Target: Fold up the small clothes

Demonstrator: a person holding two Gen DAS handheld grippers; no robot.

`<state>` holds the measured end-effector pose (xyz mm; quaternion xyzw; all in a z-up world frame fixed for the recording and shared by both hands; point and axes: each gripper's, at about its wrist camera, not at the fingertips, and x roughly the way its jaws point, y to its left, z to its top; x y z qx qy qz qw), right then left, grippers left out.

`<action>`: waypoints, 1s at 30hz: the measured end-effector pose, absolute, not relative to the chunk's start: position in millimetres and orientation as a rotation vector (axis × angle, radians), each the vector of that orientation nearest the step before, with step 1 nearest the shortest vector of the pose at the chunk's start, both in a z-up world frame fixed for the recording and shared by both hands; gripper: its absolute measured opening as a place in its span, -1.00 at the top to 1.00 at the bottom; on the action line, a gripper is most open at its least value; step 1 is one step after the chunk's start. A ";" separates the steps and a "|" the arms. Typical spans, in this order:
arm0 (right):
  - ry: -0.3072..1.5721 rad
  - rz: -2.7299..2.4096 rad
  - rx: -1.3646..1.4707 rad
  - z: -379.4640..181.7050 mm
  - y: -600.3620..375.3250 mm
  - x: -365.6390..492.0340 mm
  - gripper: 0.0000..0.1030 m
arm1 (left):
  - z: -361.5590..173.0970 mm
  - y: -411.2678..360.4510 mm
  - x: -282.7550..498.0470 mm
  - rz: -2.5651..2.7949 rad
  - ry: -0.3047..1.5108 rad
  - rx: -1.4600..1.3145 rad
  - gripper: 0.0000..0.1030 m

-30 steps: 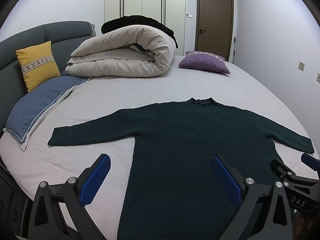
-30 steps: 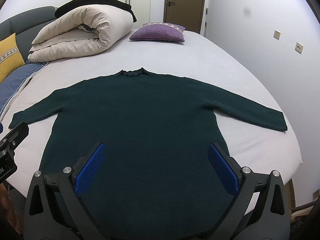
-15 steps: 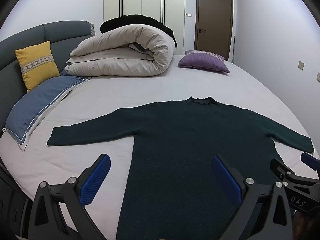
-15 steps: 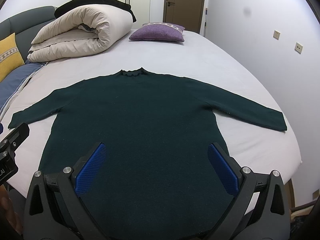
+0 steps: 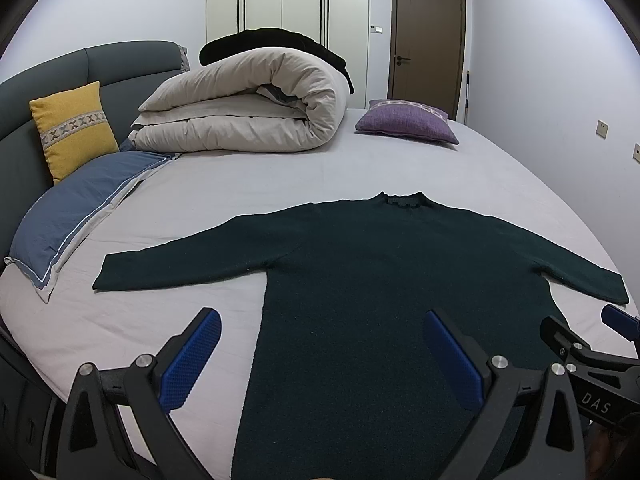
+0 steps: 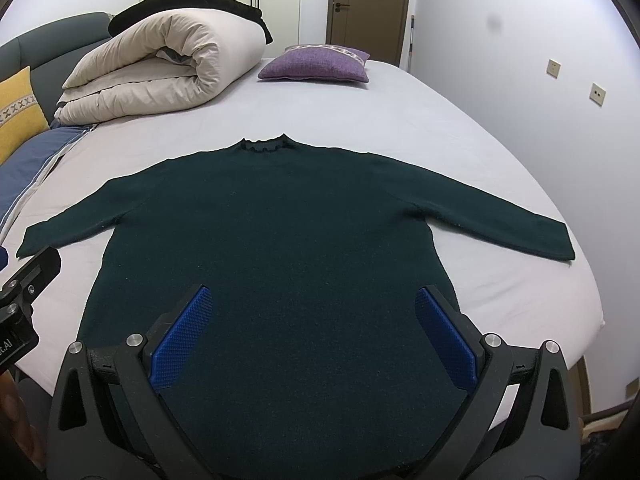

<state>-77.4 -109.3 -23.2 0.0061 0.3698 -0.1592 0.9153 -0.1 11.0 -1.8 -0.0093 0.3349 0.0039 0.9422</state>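
A dark green sweater [image 6: 272, 240] is laid flat on the pale sheet of the bed [image 6: 400, 120], front down or up cannot be told. Its collar [image 6: 264, 145] is pointed away from the cameras, toward the purple cushion [image 6: 316, 65] and the door, while the hem is turned toward the near edge of the bed and is partly hidden below the claws. The body's long axis is thus run from near to far, and both sleeves are stretched out sideways across it: the left sleeve [image 5: 192, 256] is pointed toward the blue pillow [image 5: 76, 208], the right sleeve [image 6: 508, 220] toward the wall with the sockets.

The left claw [image 5: 320, 356] is held above the sweater's left side edge, its blue pads [image 5: 188, 360] spread wide apart with nothing between them; one pad is seen over bare sheet, the other over the knit. The right claw [image 6: 312, 336] is held over the lower body of the sweater, likewise wide apart and empty.

On the right claw's body, seen at the edge of the left wrist view, the letters "DAS" [image 5: 596, 402] are printed in white. On the left claw's body, seen in the right wrist view, only the ending ".AI" [image 6: 6, 348] can be read.

A rolled beige duvet [image 5: 248, 112] and a yellow cushion [image 5: 72, 128] are set at the far left, well apart from the sweater.
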 end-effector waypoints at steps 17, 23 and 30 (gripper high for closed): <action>0.764 -0.326 0.013 -25.7 -107.6 -77.5 -1.00 | -8.3 5.4 -0.7 0.006 0.687 -0.020 -1.00; 0.767 -0.326 0.013 -27.5 -107.8 -77.0 -1.00 | -11.5 2.3 -0.8 0.005 0.692 -0.023 -1.00; 0.777 -0.331 0.026 -32.3 -114.4 -72.6 -1.00 | -19.5 -4.0 7.0 -0.004 0.717 -0.039 -1.00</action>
